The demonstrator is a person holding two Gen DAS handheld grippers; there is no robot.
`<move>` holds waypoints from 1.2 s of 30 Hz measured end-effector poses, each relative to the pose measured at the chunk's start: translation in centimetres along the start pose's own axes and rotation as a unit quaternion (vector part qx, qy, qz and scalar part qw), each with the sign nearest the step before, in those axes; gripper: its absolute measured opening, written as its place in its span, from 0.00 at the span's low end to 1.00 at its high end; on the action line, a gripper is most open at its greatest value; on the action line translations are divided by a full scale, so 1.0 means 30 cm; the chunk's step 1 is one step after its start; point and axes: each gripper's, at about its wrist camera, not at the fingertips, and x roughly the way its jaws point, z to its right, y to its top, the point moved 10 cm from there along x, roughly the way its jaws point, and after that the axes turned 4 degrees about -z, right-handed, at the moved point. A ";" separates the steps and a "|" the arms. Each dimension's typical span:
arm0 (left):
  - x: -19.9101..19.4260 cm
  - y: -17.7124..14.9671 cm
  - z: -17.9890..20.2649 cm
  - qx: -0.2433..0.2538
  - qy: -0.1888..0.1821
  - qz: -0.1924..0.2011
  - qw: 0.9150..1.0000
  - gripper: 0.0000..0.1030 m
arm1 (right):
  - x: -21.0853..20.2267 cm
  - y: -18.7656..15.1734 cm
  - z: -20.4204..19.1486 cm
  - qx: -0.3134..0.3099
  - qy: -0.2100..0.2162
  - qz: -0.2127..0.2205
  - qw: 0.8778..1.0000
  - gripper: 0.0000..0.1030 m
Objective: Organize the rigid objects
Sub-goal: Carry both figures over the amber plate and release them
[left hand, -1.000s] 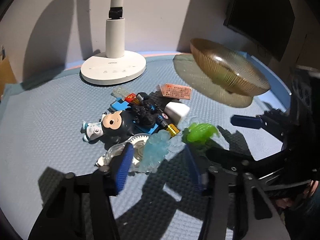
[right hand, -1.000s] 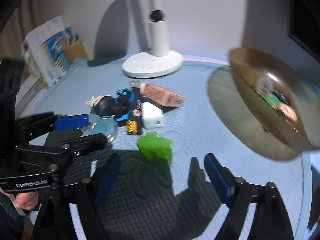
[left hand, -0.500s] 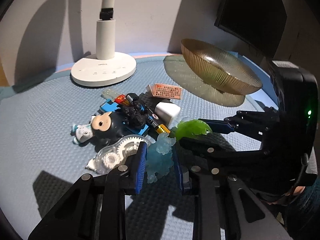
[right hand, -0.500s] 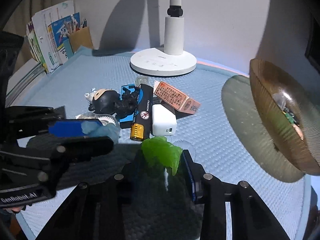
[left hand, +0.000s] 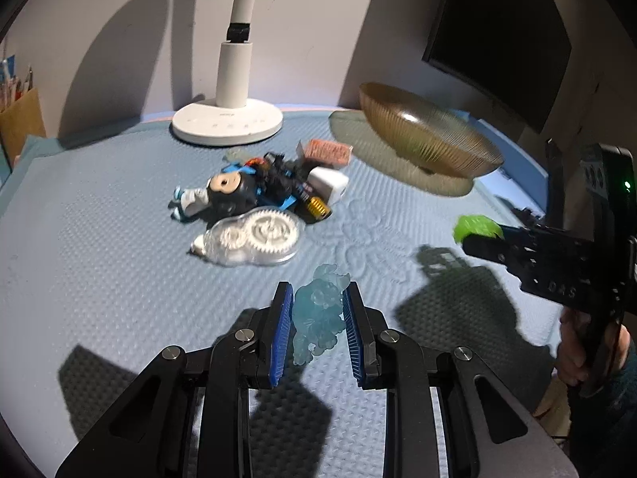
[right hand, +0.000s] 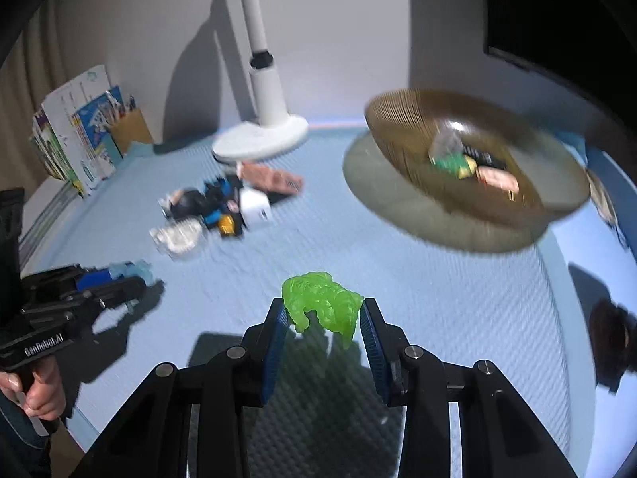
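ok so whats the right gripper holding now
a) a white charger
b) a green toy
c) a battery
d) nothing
b, the right gripper has its blue pads pressed on the green toy, lifted clear of the mat; its jaws have just been closing on it.

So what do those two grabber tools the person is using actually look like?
Each hand-held gripper is a black metal frame with cut-out arms, silver bolts and two fingers faced with ribbed blue pads. The left hand-held gripper has white lettering on its side in the other camera's view. The right hand-held gripper has a boxy black body with a small green light. A dark sleeve shows.
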 end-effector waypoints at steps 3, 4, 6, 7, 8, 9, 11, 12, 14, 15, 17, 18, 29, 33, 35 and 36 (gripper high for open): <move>0.010 -0.011 -0.008 -0.001 0.012 -0.004 1.000 0.22 | 0.020 -0.060 0.023 -0.004 -0.012 -0.013 1.000 0.36; 0.007 -0.009 -0.010 -0.002 0.014 -0.001 1.000 0.22 | 0.022 -0.078 0.021 -0.008 -0.009 -0.016 1.000 0.36; 0.010 -0.009 -0.017 -0.005 0.013 -0.001 1.000 0.22 | 0.031 -0.103 0.016 -0.012 0.000 -0.031 0.999 0.39; 0.016 -0.011 -0.021 -0.007 0.014 -0.003 1.000 0.22 | 0.032 -0.113 0.017 -0.012 0.005 -0.034 0.999 0.43; 0.021 -0.012 -0.024 -0.008 0.014 -0.005 1.000 0.22 | 0.024 -0.112 0.019 -0.010 0.009 -0.029 0.999 0.50; 0.025 -0.013 -0.025 -0.008 0.015 -0.006 1.000 0.22 | 0.019 -0.112 0.021 -0.007 0.012 -0.028 1.000 0.54; 0.028 -0.015 -0.022 -0.005 0.015 -0.007 1.000 0.22 | 0.013 -0.102 0.030 0.001 0.011 -0.025 1.000 0.59; 0.030 -0.016 -0.021 -0.003 0.017 -0.008 1.000 0.22 | 0.016 -0.096 0.030 0.002 0.010 -0.027 1.000 0.59; 0.032 -0.018 -0.018 0.001 0.019 -0.009 1.000 0.22 | 0.027 -0.088 0.024 0.004 0.005 -0.028 1.000 0.57; 0.031 -0.019 -0.016 0.003 0.023 -0.009 1.000 0.22 | 0.034 -0.086 0.022 0.005 -0.003 -0.030 1.000 0.49; 0.026 -0.017 -0.012 0.006 0.029 -0.008 1.000 0.22 | 0.042 -0.084 0.014 0.001 -0.019 -0.034 0.999 0.39; 0.019 -0.012 -0.007 0.006 0.032 -0.006 0.999 0.22 | 0.034 -0.078 0.015 0.001 -0.026 -0.032 0.999 0.39; -0.081 0.491 0.324 0.086 -0.019 0.082 0.993 0.22 | -0.346 0.333 0.364 0.079 -0.148 0.103 0.980 0.39; 0.064 0.606 0.433 0.095 -0.027 0.057 0.993 0.22 | -0.279 0.384 0.492 0.100 -0.196 0.069 0.973 0.39; 0.163 0.615 0.459 0.091 -0.031 0.032 0.995 0.22 | -0.213 0.372 0.533 0.107 -0.203 0.037 0.972 0.39; 0.206 0.611 0.471 0.093 -0.031 0.021 0.995 0.22 | -0.173 0.363 0.551 0.109 -0.210 0.020 0.971 0.39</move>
